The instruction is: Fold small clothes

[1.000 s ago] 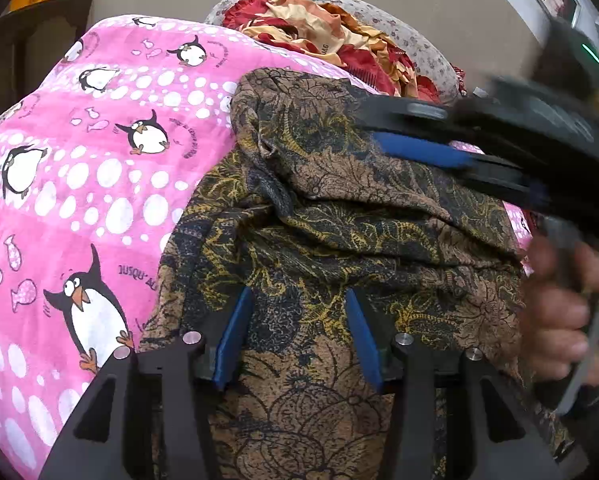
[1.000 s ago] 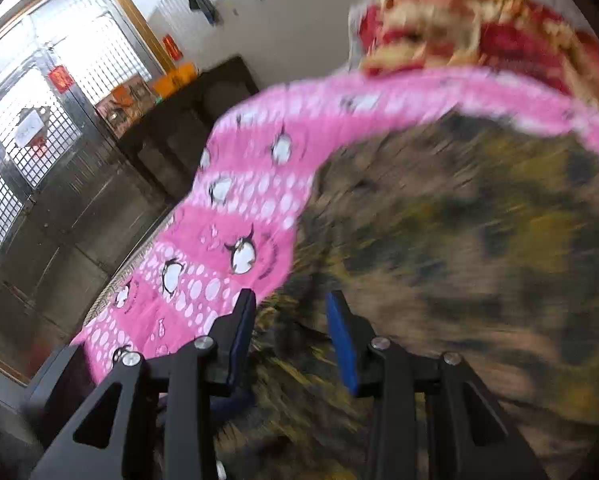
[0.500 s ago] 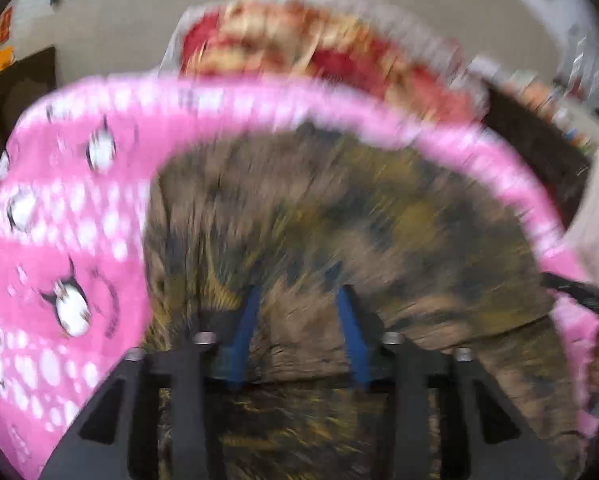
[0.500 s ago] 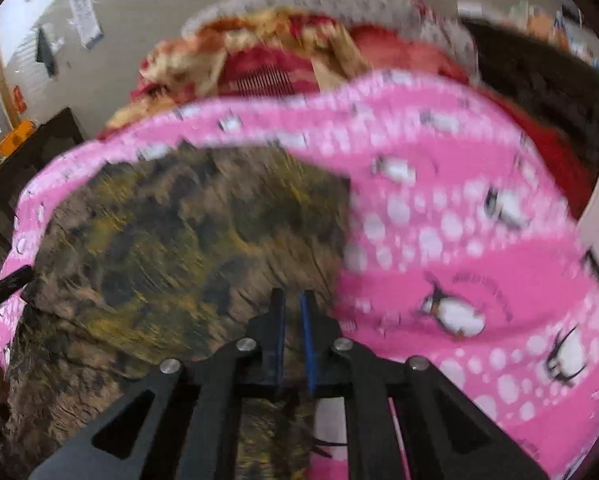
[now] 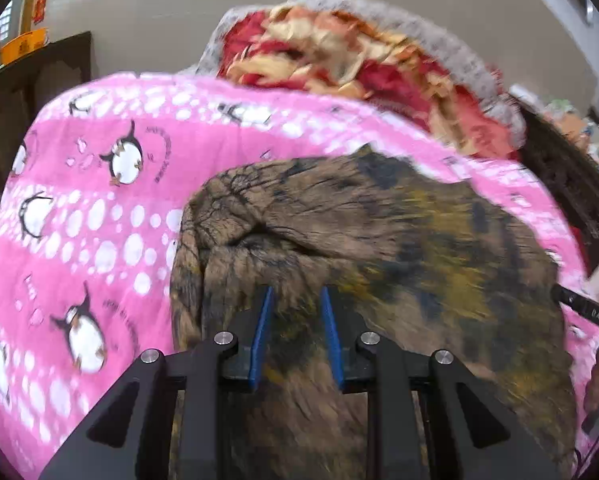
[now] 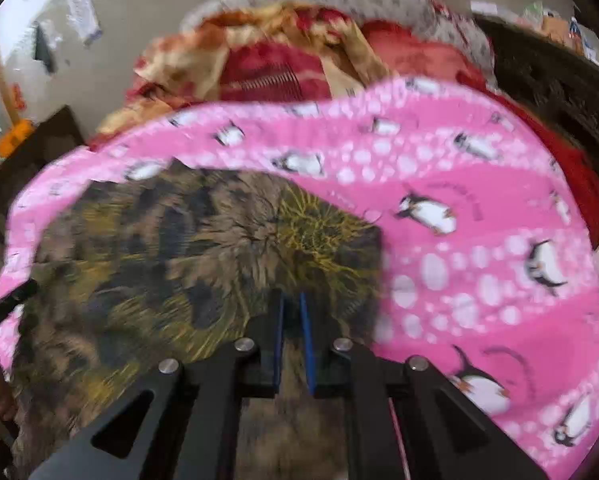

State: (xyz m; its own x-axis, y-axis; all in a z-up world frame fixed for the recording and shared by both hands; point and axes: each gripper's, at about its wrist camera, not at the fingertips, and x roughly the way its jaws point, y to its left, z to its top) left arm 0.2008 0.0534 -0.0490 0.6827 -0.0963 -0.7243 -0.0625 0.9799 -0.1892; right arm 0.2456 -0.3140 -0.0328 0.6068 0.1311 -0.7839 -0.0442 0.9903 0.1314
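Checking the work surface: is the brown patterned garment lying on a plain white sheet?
No, the brown patterned garment lies on a pink blanket printed with penguins and white dots.

Black two-finger grippers with blue pads

The left gripper (image 5: 295,300) and the right gripper (image 6: 291,304) have matte black angular fingers, blue pads (image 5: 261,332) inside, silver round screws (image 6: 244,345) at the joints and triangular cut-outs.

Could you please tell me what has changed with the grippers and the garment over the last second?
The right gripper has narrowed around the brown patterned garment's right edge; the bunched-up garment now lies flatter. The left gripper stayed open over it, and the pink penguin blanket is unchanged.
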